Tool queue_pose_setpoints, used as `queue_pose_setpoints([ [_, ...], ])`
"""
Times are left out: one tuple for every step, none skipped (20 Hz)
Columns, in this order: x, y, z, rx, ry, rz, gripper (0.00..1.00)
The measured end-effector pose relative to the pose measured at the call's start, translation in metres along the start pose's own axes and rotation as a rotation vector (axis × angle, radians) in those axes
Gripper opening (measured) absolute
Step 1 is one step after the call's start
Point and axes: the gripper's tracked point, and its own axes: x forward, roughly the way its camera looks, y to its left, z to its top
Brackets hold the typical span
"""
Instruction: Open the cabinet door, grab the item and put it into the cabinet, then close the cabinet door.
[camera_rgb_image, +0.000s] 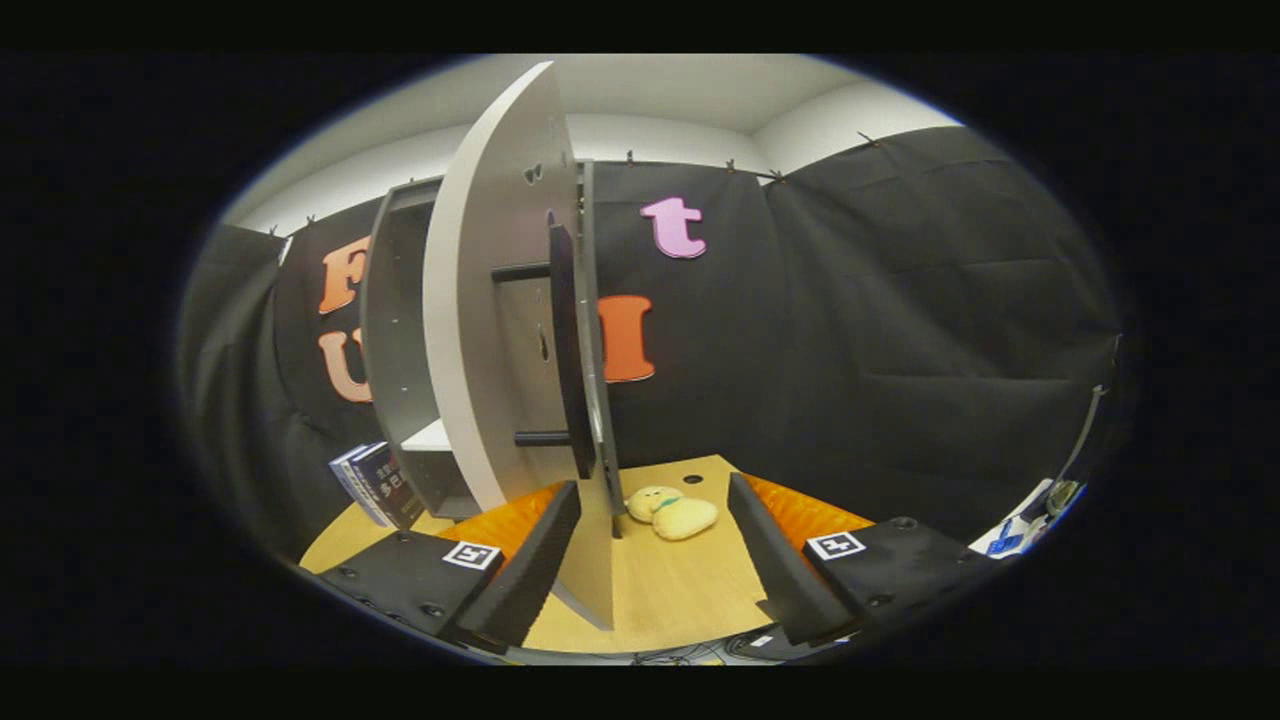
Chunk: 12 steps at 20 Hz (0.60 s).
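The white cabinet stands on the wooden table, its door swung open toward me so I see it nearly edge-on. A black bar handle runs down the door's face. My gripper is open, and the door's lower edge passes between the fingers, close to the left finger. A yellow plush toy lies on the table just beyond the fingers, to the right of the door. The cabinet's inside, with a white shelf, is partly hidden by the door.
Two blue books lean against the cabinet's left side. Some blue and white items lie at the table's far right. Black cloth walls close the booth behind and on both sides.
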Motion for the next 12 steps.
queue_pose_setpoints([
  [0.002, 0.009, 0.000, -0.001, 0.000, 0.018, 0.96],
  [0.001, 0.019, -0.002, -0.002, -0.002, 0.036, 0.96],
  [0.002, 0.030, -0.004, -0.004, -0.004, 0.056, 0.96],
  [0.003, 0.042, -0.006, -0.006, -0.005, 0.078, 0.96],
  [0.004, 0.053, -0.006, -0.010, -0.005, 0.101, 0.96],
  [0.007, 0.065, -0.006, -0.014, -0.008, 0.124, 0.96],
  [0.010, 0.076, -0.005, -0.017, -0.012, 0.146, 0.96],
  [0.014, 0.086, -0.005, -0.015, -0.015, 0.161, 0.96],
  [0.021, 0.097, -0.008, -0.013, -0.014, 0.170, 0.96],
  [0.026, 0.106, -0.009, -0.010, -0.014, 0.178, 0.96],
  [0.033, 0.115, -0.010, -0.005, -0.014, 0.185, 0.96],
  [0.039, 0.125, -0.010, 0.002, -0.016, 0.195, 0.96],
])
